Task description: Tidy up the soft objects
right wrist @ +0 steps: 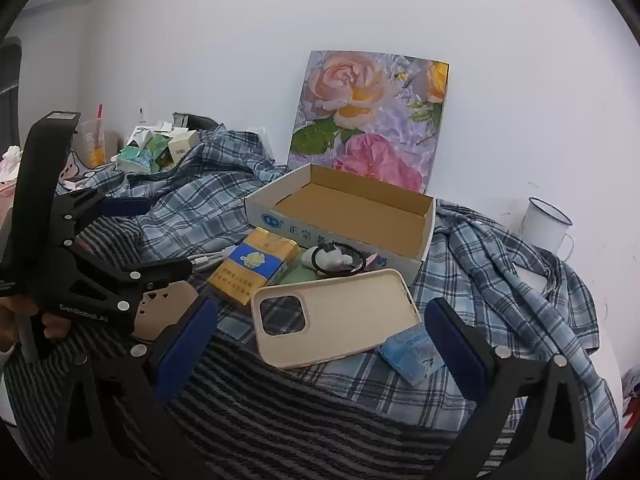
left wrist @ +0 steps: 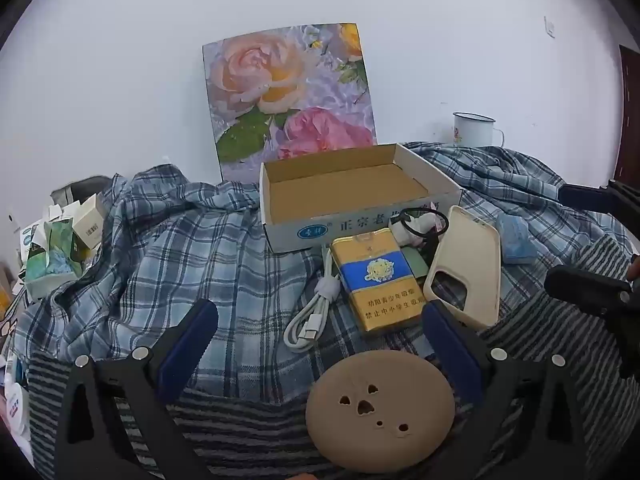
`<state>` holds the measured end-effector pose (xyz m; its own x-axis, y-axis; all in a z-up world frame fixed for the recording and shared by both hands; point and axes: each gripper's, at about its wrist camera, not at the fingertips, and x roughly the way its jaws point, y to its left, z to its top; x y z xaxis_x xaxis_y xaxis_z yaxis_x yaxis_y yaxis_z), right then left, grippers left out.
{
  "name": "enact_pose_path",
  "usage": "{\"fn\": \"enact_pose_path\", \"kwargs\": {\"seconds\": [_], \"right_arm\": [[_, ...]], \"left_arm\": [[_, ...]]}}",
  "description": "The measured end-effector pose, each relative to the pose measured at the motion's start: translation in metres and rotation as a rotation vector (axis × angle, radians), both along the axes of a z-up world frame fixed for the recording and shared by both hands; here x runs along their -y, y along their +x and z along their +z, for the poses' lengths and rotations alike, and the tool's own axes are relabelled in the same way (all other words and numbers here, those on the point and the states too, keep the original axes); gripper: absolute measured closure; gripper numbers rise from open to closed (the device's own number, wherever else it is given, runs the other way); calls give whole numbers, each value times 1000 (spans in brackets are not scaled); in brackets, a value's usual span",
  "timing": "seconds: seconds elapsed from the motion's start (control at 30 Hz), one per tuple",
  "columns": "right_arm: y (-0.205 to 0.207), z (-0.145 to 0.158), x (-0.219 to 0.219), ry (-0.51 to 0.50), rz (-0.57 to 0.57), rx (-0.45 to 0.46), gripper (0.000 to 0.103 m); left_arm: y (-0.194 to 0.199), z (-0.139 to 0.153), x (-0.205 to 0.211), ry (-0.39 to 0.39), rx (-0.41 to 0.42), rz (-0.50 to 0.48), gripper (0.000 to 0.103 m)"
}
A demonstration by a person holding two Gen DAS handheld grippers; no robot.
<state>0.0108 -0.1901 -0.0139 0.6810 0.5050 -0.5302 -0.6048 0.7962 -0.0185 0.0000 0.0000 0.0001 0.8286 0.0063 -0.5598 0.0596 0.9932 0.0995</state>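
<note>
Grippers both hanging wide open, gripping nothing: left gripper (left wrist: 320,336), right gripper (right wrist: 320,332). We're eyeing phone case (right wrist: 336,314) lying beside empty cardboard box (right wrist: 426,222), guessing box is waiting for soft stuff.

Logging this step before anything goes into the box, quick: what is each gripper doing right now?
Left gripper: open, holding nothing, above the round beige pad.
Right gripper: open, holding nothing, above the phone case.

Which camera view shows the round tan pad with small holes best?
The left wrist view: the whole round tan pad with small holes lies unobstructed. In the right wrist view, only a part shows, mostly hidden behind the left gripper.
</note>
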Motion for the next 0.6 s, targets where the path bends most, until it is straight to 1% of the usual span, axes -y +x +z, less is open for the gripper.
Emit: {"fn": "enact_pose_path", "kwargs": {"seconds": [0.03, 0.13, 0.2, 0.33, 0.37, 0.47, 0.5, 0.6], "right_arm": [[0, 0, 0, -1, 0, 4, 0], [-2, 1, 0, -1, 3, 0, 0], [1, -5, 1, -7, 4, -6, 0], [1, -9, 1, 12, 4, -20, 0], [2, -11, 2, 18, 4, -26, 0], [1, -15, 3, 29, 2, -33, 0], [6, -10, 2, 29, -1, -46, 0], [5, -11, 1, 27, -1, -49, 0]], "left_arm": [[0, 0, 1, 19, -2, 2, 0], [1, 0, 1, 17, -11, 0, 0], [1, -2, 2, 18, -13, 0, 0], [1, -4, 7, 19, -11, -1, 0], [3, -4, 0, 4, -19, -1, 0], [3, -9, 2, 4, -20, 0, 0], [1, -12, 5, 5, -20, 1, 0], [2, -14, 4, 1, -25, 2, 0]]}}
